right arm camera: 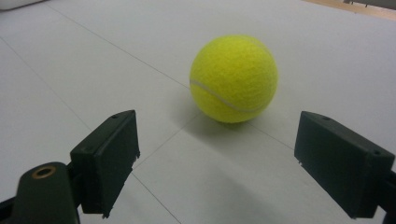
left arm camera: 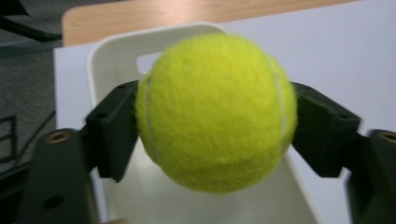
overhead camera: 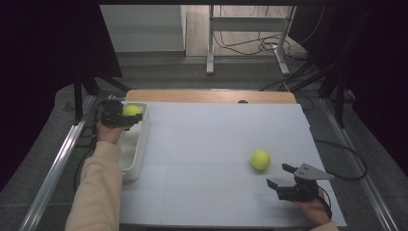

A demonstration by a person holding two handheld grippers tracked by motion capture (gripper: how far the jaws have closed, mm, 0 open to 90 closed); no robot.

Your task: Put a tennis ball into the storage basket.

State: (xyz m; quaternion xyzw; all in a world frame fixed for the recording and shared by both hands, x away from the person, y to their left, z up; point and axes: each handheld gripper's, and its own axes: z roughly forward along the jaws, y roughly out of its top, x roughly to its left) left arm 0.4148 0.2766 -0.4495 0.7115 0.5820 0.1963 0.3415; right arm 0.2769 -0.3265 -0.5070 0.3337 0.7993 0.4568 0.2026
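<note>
Left gripper (left arm camera: pixel 217 135) over white bin (overhead camera: pixel 136 144), pads touching the tennis ball (left arm camera: pixel 215 112) between them. Right gripper (right arm camera: pixel 231 163) spread wide, second ball (right arm camera: pixel 233 78) just ahead on the white mat (overhead camera: pixel 216 139), path unobstructed.

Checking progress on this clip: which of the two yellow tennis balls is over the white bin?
The yellow felt tennis ball between the left gripper jaws, above the white plastic bin; the other ball lies on the table.
</note>
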